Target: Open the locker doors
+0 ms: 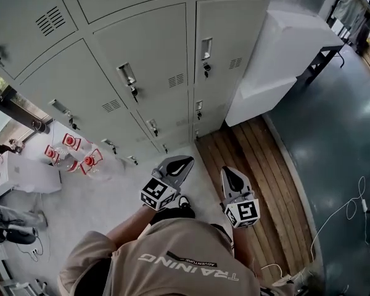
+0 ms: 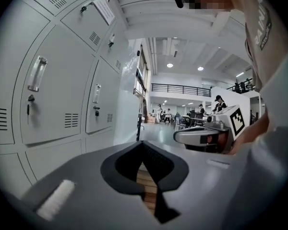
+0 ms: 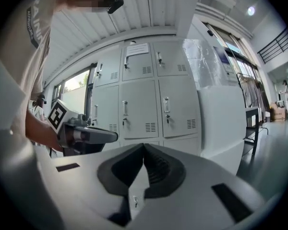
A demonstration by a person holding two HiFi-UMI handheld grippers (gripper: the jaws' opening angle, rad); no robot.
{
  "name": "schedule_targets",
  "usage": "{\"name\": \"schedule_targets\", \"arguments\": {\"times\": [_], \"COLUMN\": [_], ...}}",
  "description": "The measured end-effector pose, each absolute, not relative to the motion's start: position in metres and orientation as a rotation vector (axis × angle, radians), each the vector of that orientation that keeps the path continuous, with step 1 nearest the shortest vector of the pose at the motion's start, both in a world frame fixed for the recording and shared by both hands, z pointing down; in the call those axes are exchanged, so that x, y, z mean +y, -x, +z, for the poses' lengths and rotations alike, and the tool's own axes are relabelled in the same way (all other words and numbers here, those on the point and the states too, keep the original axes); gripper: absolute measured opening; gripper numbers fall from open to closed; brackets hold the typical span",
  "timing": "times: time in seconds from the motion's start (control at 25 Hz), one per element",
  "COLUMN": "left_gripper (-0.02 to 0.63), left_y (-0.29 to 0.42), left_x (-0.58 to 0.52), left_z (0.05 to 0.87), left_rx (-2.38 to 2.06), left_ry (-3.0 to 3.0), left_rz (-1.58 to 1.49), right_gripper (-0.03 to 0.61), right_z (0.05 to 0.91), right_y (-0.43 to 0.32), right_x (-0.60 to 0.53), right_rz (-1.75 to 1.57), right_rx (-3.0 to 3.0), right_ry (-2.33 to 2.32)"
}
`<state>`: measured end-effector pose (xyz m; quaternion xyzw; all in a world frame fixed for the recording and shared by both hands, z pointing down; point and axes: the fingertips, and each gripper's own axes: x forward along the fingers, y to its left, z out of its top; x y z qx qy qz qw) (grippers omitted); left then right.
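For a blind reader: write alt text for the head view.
A person stands facing a wall of closed grey lockers, holding the left gripper and right gripper, both shut and empty. Wooden planks lie at right.

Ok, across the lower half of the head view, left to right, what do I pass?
White box → red-and-clear items on the floor → left gripper → right gripper → white cable on the dark floor.

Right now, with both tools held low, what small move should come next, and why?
Probably raise the right gripper toward a locker handle and part its jaws. All doors in view are shut, and it and the left gripper hang low, closed on nothing, short of them.
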<state>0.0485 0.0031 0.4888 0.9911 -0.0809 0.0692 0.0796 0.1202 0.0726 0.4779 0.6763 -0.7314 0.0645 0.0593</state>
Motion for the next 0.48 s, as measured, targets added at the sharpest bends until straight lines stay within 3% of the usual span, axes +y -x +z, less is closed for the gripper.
{"name": "schedule_targets", "arguments": {"times": [0.48], "left_gripper": [0.006], "left_y": [-0.055], "left_x": [-0.089], "left_z": [0.525], "left_rx": [-0.317], "left_ry": [-2.856], "left_rz": [0.186], "right_gripper": [0.011], "right_z": [0.523], "right_y": [-0.119], "right_x": [-0.039], "right_rz": [0.343], "right_rx": [-2.229], "right_ry": [-1.868]}}
